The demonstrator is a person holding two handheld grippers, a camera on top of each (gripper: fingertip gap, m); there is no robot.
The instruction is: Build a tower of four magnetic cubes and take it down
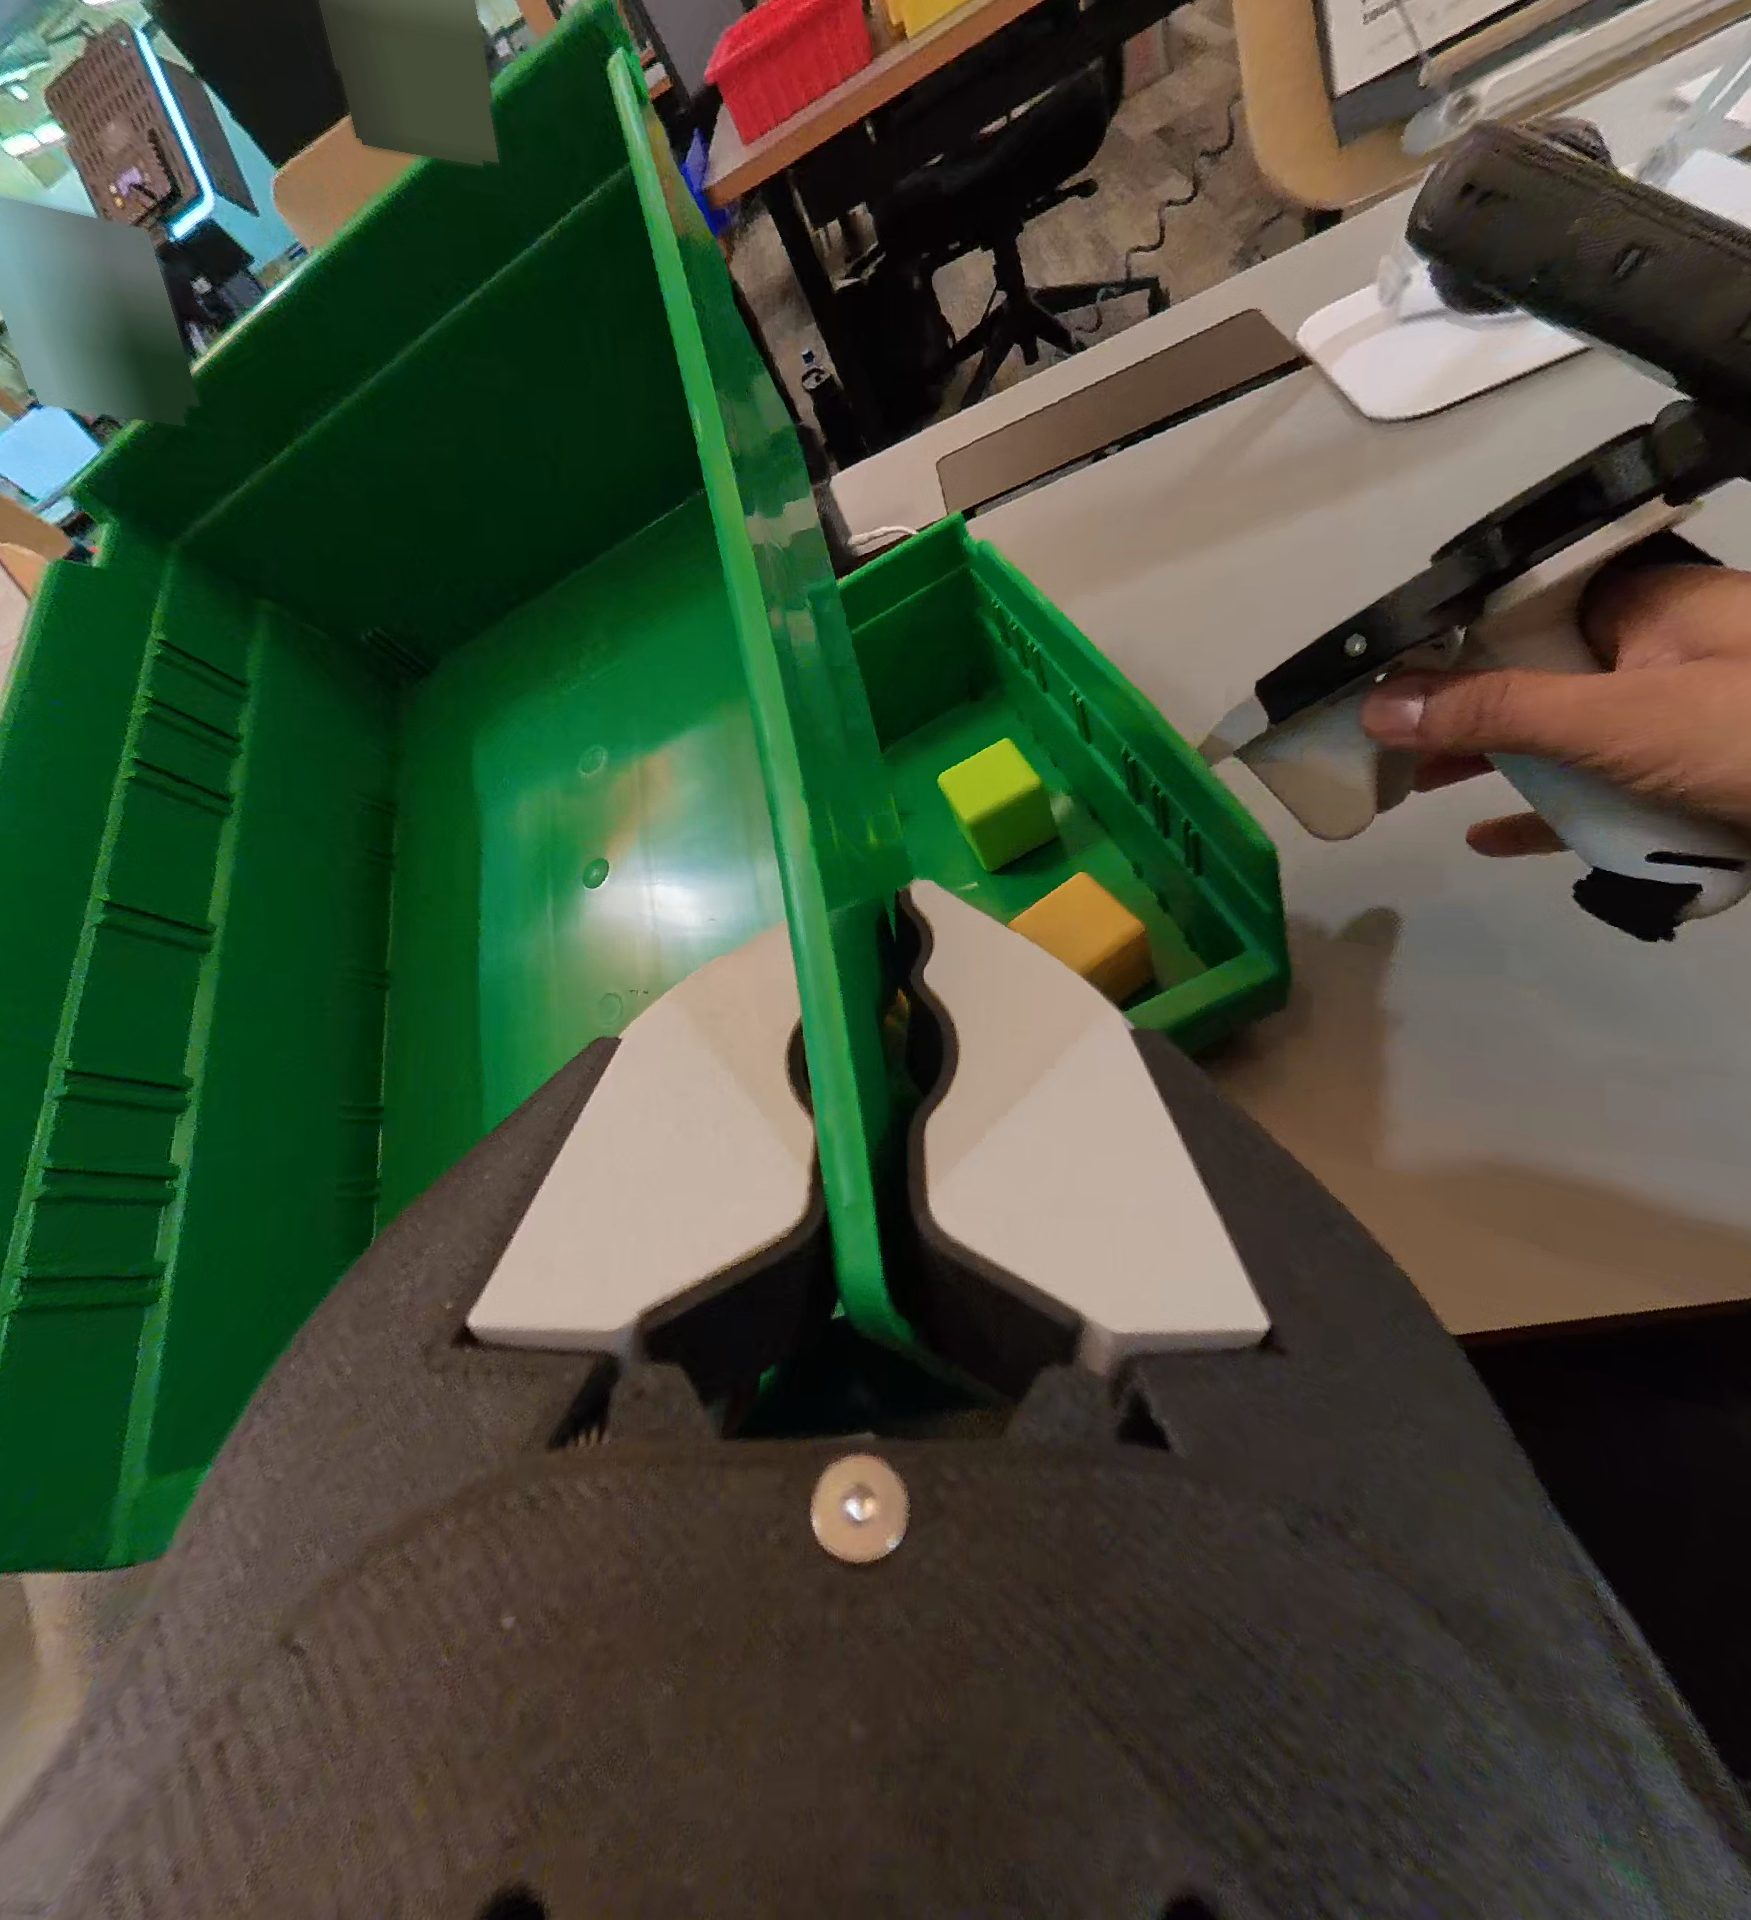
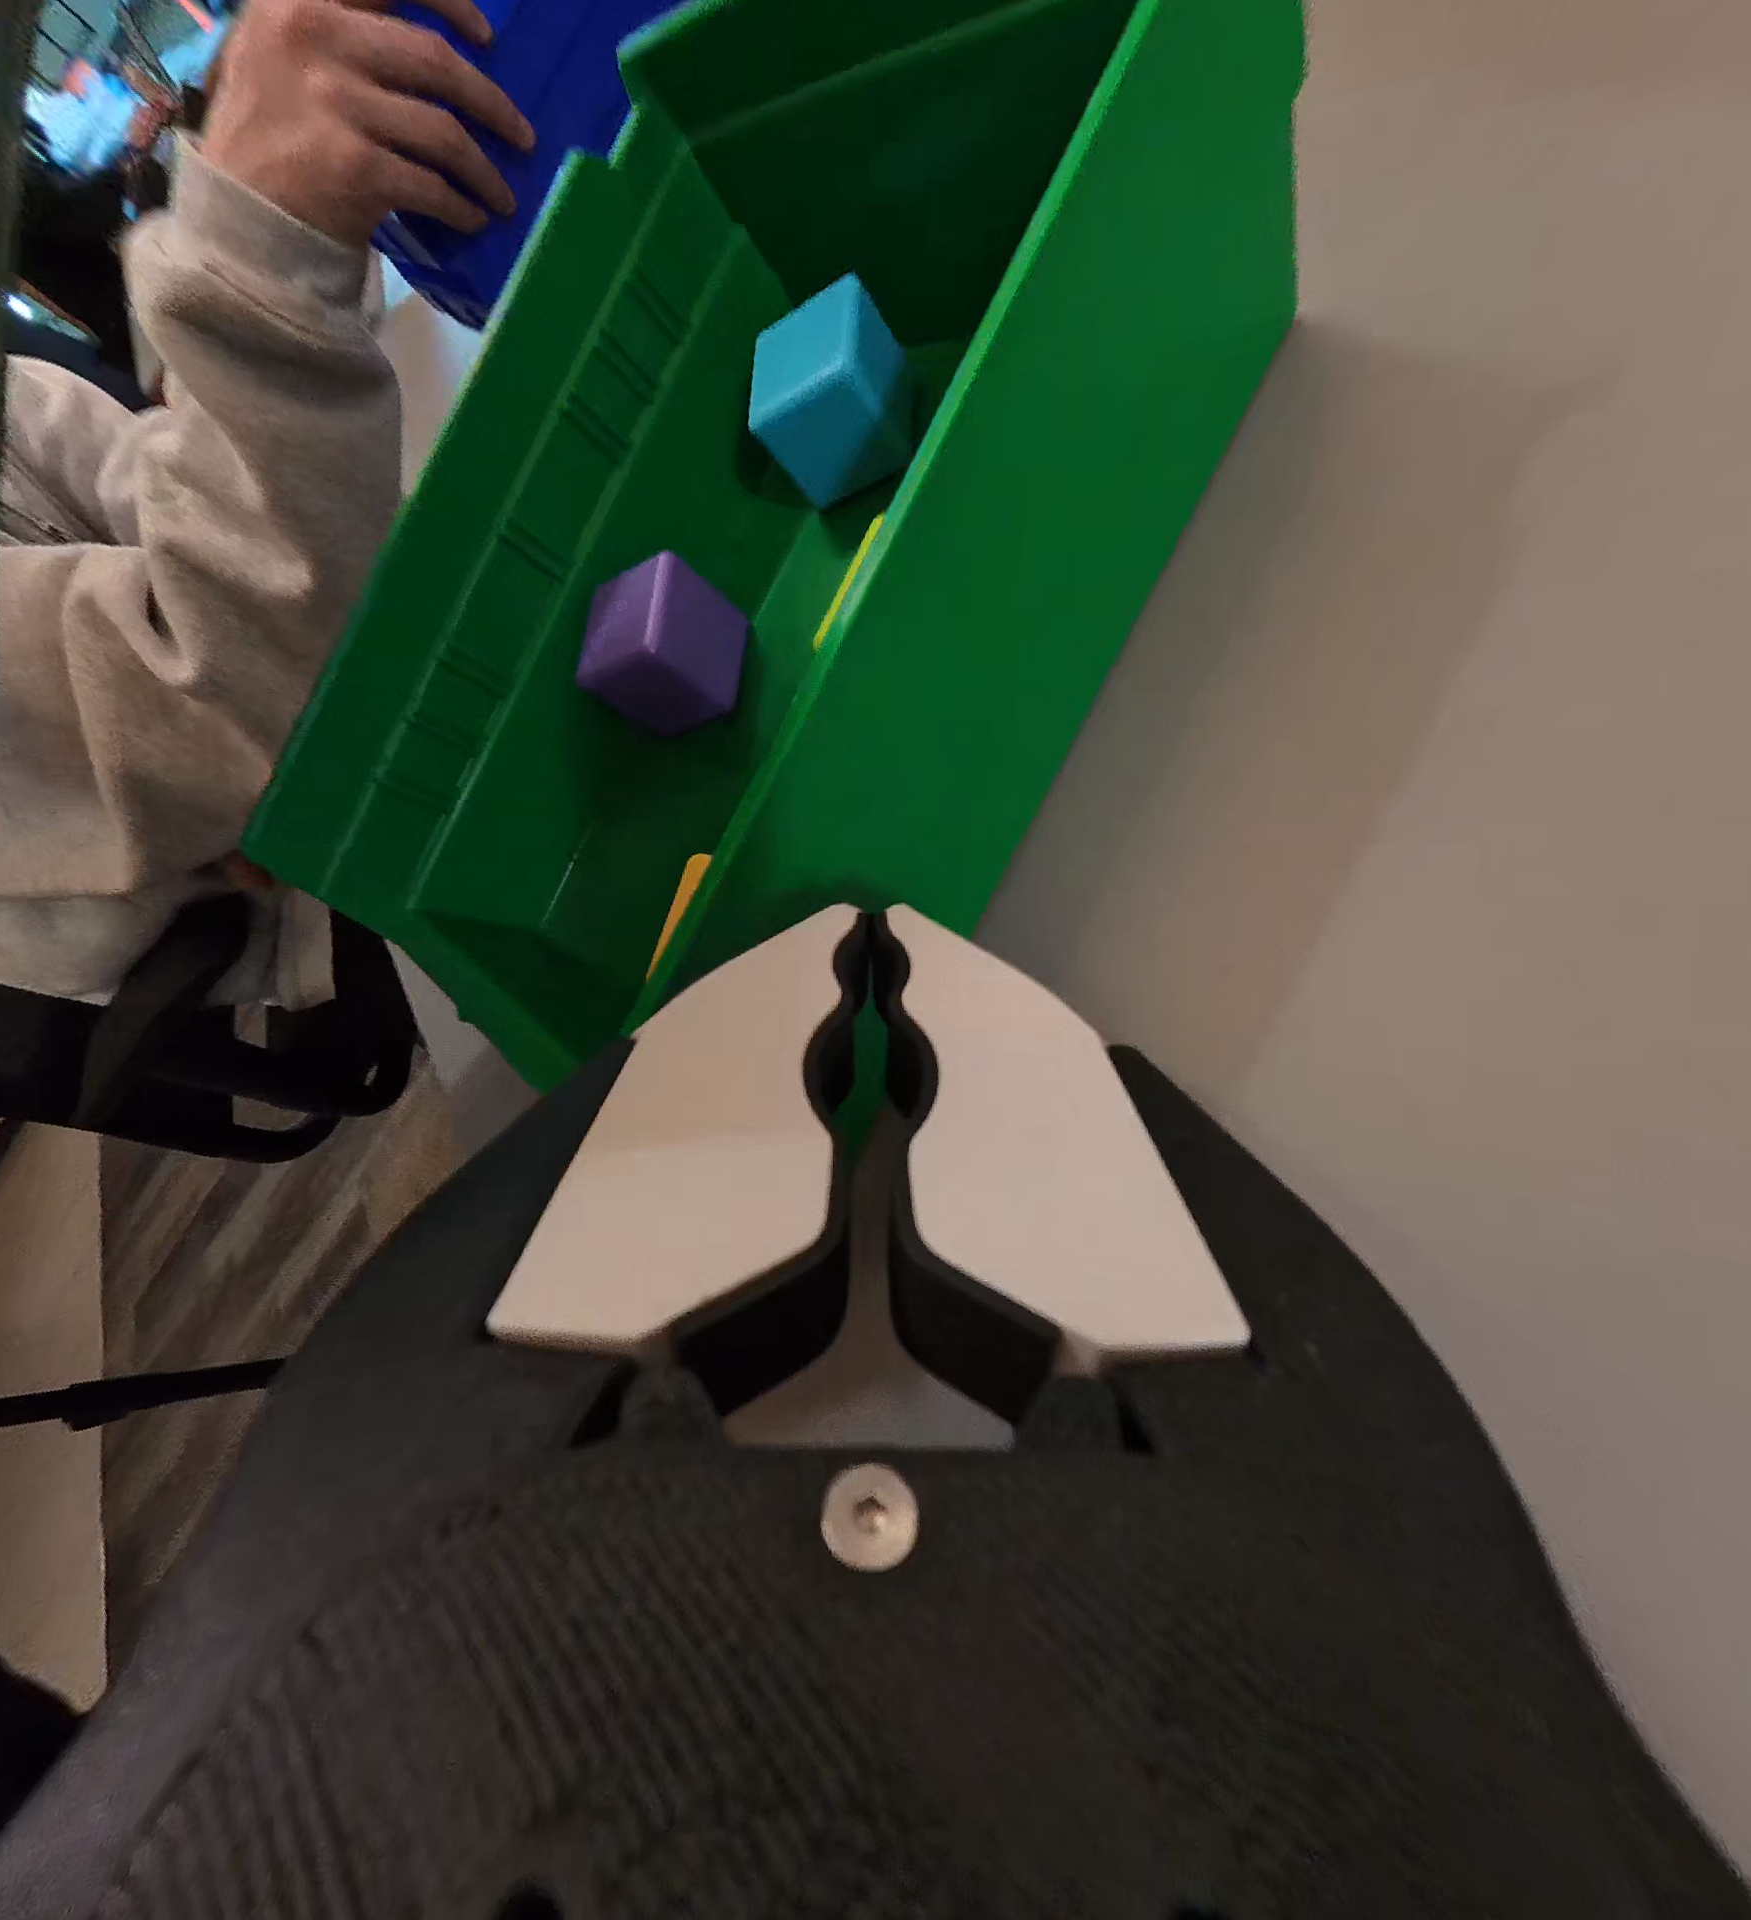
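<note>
Left wrist view: left tool (image 1: 866,1049) clamps a large green bin's (image 1: 331,831) wall; right tool (image 2: 869,935) nearly closed beside a cube-filled bin (image 2: 1006,675).

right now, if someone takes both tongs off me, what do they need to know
Left tongs: shut on a side wall of the large green bin; no cubes visible inside it.
Right tongs: shut, tips at the small green bin's near corner; contact unclear.
The small green bin sits on the table and holds the blue cube, purple cube, lime cube and orange cube.
</note>
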